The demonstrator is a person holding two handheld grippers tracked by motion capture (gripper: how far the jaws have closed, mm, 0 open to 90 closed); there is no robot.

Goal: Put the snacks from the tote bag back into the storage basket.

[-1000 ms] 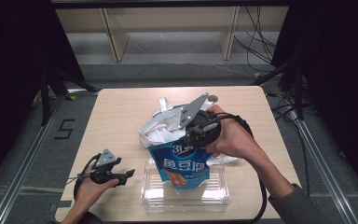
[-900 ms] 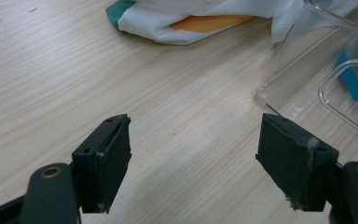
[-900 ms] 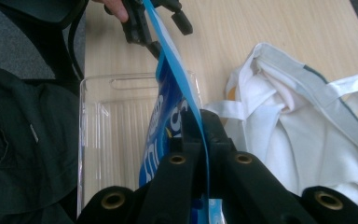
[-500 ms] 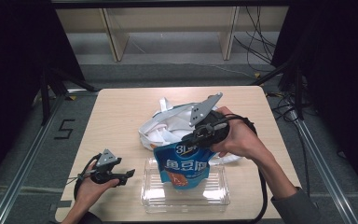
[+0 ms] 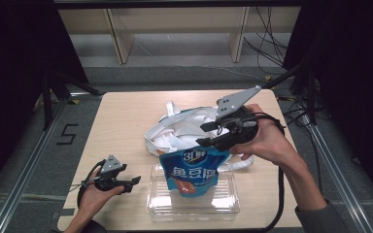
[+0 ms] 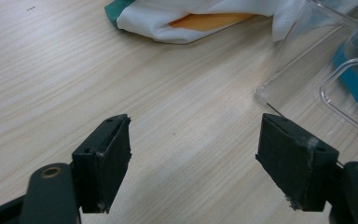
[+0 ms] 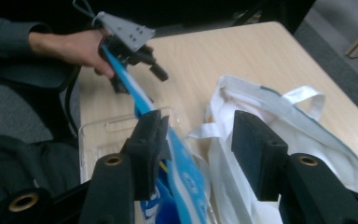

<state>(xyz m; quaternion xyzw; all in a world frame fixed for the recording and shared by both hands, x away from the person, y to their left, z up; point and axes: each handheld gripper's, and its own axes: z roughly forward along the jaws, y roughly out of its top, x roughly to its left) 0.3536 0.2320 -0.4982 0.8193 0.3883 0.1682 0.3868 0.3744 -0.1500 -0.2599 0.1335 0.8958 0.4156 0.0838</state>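
Observation:
A blue snack bag (image 5: pixel 190 170) stands tilted in a clear plastic tray (image 5: pixel 223 204) near the table's front edge. My right gripper (image 5: pixel 204 135) hovers just above and behind the bag's top. Its jaws have just been opening. In the right gripper view the bag's top edge (image 7: pixel 182 172) lies against the left jaw, with a wide gap to the other jaw of the right gripper (image 7: pixel 198 135). At the front left, my left gripper (image 5: pixel 135 184) rests low and open, with bare tabletop between the jaws (image 6: pixel 193 158).
A crumpled white cloth bag (image 5: pixel 179 128) with handles lies mid-table behind the tray, and something orange shows inside the cloth bag (image 6: pixel 168 18). The tray's corner (image 6: pixel 303 70) sits just right of the left jaws. Bare wood stretches along the table's left side.
The right gripper's jaws have parted and let go of the bag's top. That hand has drifted right and slightly up. The bag has settled lower in the tray. The left hand is still.

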